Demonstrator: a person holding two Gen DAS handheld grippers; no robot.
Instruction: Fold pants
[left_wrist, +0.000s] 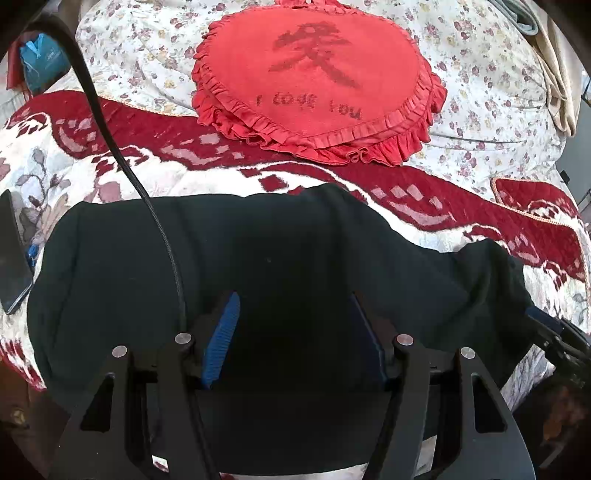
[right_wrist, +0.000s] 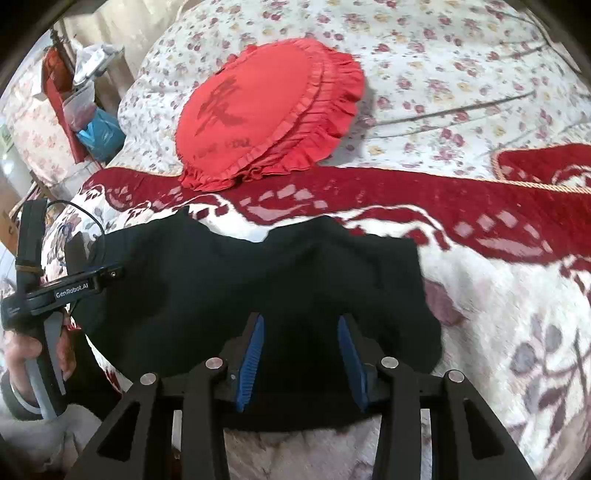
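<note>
Dark, near-black pants (left_wrist: 277, 240) lie in a folded bundle on a red-and-white blanket (left_wrist: 443, 206). My left gripper (left_wrist: 294, 297) hovers over the bundle's near part. Its blue pads (left_wrist: 221, 332) stand wide apart, with flat cloth below them and nothing pinched. In the right wrist view the same pants (right_wrist: 258, 273) spread out under my right gripper (right_wrist: 300, 316), whose blue pads (right_wrist: 255, 350) are also apart and not pressing on the cloth. A hand (right_wrist: 22, 354) holds the left gripper's body (right_wrist: 55, 291) at the left edge of that view.
A red heart-shaped frilled cushion (left_wrist: 317, 81) rests on a floral quilt (left_wrist: 480, 92) beyond the pants. A dark phone (left_wrist: 13, 254) lies at the pants' left end. A black cable (left_wrist: 110, 136) hangs across the left wrist view. A blue bag (right_wrist: 99, 133) sits beside the bed.
</note>
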